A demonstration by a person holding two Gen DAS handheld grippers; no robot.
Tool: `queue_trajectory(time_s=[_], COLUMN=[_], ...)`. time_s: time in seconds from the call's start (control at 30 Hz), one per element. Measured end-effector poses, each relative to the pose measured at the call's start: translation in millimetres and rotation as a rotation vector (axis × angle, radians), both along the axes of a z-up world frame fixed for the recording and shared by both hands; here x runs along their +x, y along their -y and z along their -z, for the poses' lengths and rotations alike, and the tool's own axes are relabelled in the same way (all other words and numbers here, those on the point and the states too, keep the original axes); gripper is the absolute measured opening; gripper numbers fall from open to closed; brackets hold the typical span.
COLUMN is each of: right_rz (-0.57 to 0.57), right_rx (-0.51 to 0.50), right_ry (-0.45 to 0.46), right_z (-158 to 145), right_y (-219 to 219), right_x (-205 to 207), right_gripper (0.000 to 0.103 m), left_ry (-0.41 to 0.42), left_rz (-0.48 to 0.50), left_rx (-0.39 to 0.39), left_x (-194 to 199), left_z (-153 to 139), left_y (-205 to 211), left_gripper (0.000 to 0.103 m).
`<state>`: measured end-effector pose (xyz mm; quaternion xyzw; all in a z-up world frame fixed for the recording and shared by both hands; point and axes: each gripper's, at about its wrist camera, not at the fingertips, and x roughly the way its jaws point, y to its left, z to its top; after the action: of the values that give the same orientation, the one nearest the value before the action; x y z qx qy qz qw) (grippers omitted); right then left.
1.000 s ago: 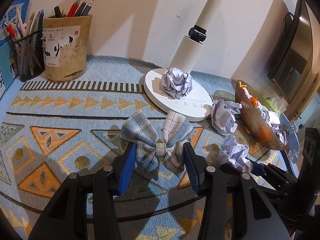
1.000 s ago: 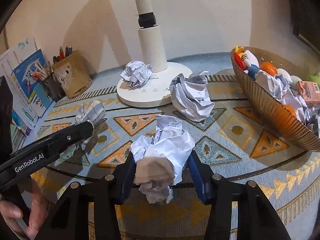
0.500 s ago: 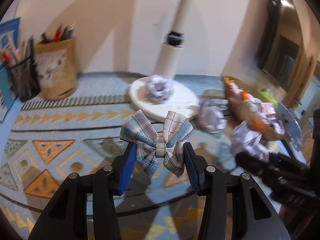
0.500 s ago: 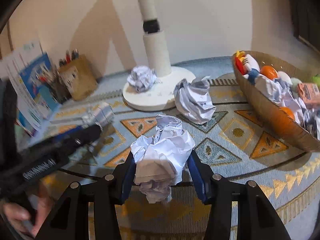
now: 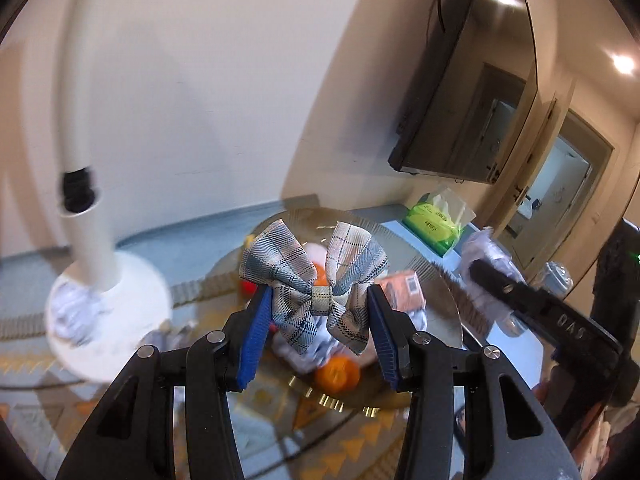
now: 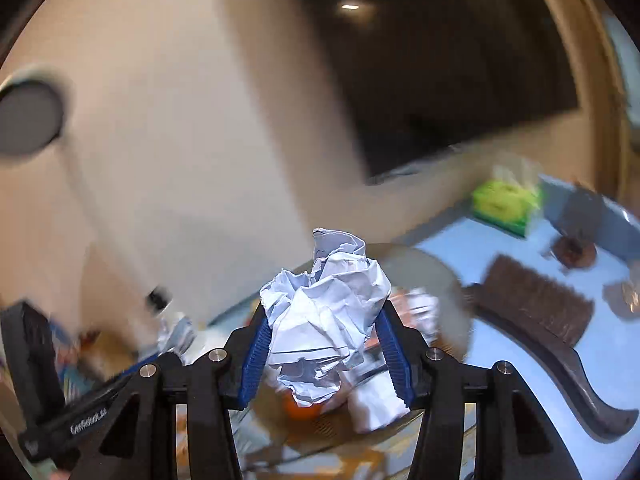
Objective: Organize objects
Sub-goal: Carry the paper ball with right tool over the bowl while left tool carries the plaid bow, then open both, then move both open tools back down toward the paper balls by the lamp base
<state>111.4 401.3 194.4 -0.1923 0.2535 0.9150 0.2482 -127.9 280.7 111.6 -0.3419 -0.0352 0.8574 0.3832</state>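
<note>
My left gripper (image 5: 318,320) is shut on a blue plaid fabric bow (image 5: 314,286) and holds it in the air above the woven bowl (image 5: 448,304), which holds oranges, a pink box and crumpled paper. My right gripper (image 6: 322,350) is shut on a crumpled white paper ball (image 6: 324,316) and holds it above the same bowl (image 6: 436,280). The right gripper with its paper (image 5: 486,258) also shows at the right of the left wrist view. The left gripper's arm (image 6: 88,420) shows at the lower left of the right wrist view.
A white lamp stand (image 5: 86,240) with a paper ball (image 5: 74,312) on its base stands left of the bowl. A green tissue pack (image 5: 434,224) lies behind the bowl. A brown brush (image 6: 536,312) lies on the blue table to the right. A wall-mounted TV (image 5: 468,80) hangs above.
Both grippers have lifted off the patterned mat and swung right, carrying the bow and the paper ball over the bowl. The pen holders have left the left wrist view.
</note>
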Motion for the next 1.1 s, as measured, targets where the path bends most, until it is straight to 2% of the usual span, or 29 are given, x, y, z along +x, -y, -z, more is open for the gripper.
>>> queue_trajectory(time_s=[0.07,0.13,0.2,0.33,0.5,0.63,0.7,0.77,0.8,0.83,0.87,0.93,0.97,1.03,1.1], right_rz=[-0.022,-0.071,-0.090,-0.040,-0.074,-0.199,-0.287,-0.352,-0.389,-0.426,-0.452,-0.482,-0.488,-0.483,-0.478], right_rx=[-0.034,-0.050,-0.058,-0.045,-0.060,-0.051,-0.022,0.011,0.030,0.048,0.057,0.052,0.043,0.021,-0.016], right_ry=[0.034,0.055,0.107,0.131,0.116,0.090,0.089,0.098,0.105,0.121,0.139,0.162,0.178,0.215,0.246], right_z=[8,12,15,19,17,8,5,5,7,10,15,28,38,57,76], right_y=[-14,-18,-22,-17,4,51,85,113,128,144,157,173,178,180,177], right_x=[-16,-30,-40,-26,-12,-14,-22,-29,-34,-41,-48,-59,-67,-77,-85], right_gripper=[0.052,0.054,0.071,0.072,0.075,0.080,0.091,0.091,0.091,0.091,0.091,0.091,0.091,0.091,0.091], left_ry=[-0.009,-0.004,0.007,-0.007,-0.047,-0.080,-0.142,-0.200,-0.228,-0.253,-0.276,-0.296,-0.283,-0.231,-0.173], left_rz=[0.011,0.009,-0.001,-0.018,-0.118,-0.214,-0.270,-0.318,-0.346,-0.376,-0.415,-0.453,-0.443,-0.399,-0.367], left_rx=[-0.007,-0.020,-0.023,-0.016,-0.037,-0.045,-0.084,-0.147,-0.168,-0.189,-0.221,-0.243,-0.226,-0.199,-0.185], left_x=[-5,-8,-8,6,30,47,56,62,65,67,68,69,68,58,41], left_z=[4,7,10,4,-12,-36,-59,-86,-98,-107,-114,-111,-104,-79,-40], left_y=[-12,-16,-9,28,101,170,200,229,241,250,258,265,268,258,238], left_gripper=[0.057,0.078,0.079,0.079,0.079,0.084,0.084,0.085,0.087,0.099,0.103,0.102,0.102,0.102,0.102])
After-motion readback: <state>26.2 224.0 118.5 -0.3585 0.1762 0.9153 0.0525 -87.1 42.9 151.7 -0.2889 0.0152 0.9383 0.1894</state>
